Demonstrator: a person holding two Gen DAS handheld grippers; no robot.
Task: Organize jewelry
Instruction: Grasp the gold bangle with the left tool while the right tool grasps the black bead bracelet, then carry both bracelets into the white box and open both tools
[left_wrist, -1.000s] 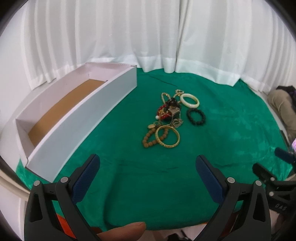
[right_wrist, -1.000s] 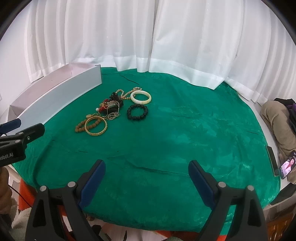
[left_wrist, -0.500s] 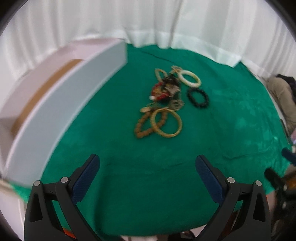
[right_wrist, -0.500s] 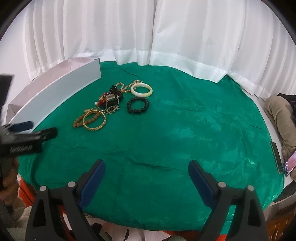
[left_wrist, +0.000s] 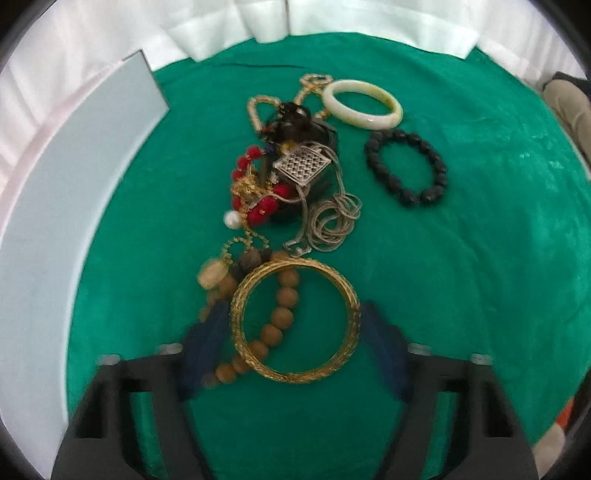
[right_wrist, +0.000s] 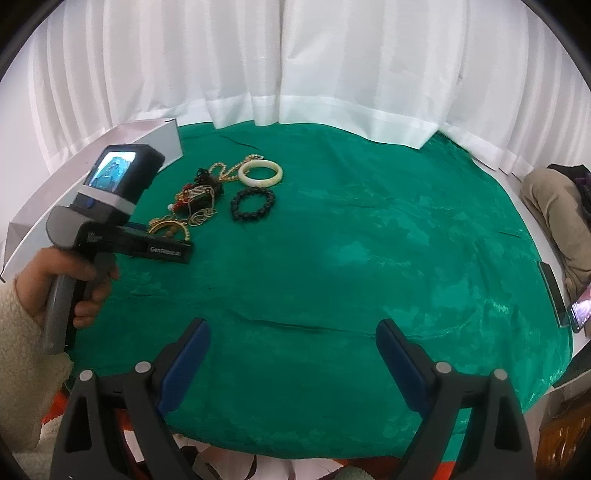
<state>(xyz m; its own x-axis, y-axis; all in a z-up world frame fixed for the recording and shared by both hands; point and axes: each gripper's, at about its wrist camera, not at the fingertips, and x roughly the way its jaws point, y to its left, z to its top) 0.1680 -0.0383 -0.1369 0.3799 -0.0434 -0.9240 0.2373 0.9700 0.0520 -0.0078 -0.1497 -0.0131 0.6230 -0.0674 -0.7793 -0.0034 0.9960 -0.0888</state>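
A pile of jewelry lies on the green cloth (left_wrist: 461, 280). Nearest is a gold bangle (left_wrist: 295, 321) lying over a brown wooden bead bracelet (left_wrist: 280, 314). Behind them lie a silver chain with a square pendant (left_wrist: 303, 166), red beads (left_wrist: 258, 210), a black bead bracelet (left_wrist: 406, 166) and a pale jade bangle (left_wrist: 362, 105). My left gripper (left_wrist: 295, 354) is open, its fingers on either side of the gold bangle, low over the cloth. My right gripper (right_wrist: 291, 365) is open and empty over the near cloth, far from the pile (right_wrist: 199, 199).
A long white box (left_wrist: 51, 221) with a brown floor stands along the left edge of the table. White curtains hang behind. A phone (right_wrist: 580, 314) and a person's clothing lie off the table's right side.
My left gripper has moved forward and down onto the pile, so its fingers now flank the gold bangle. The right gripper has stayed nearly still.
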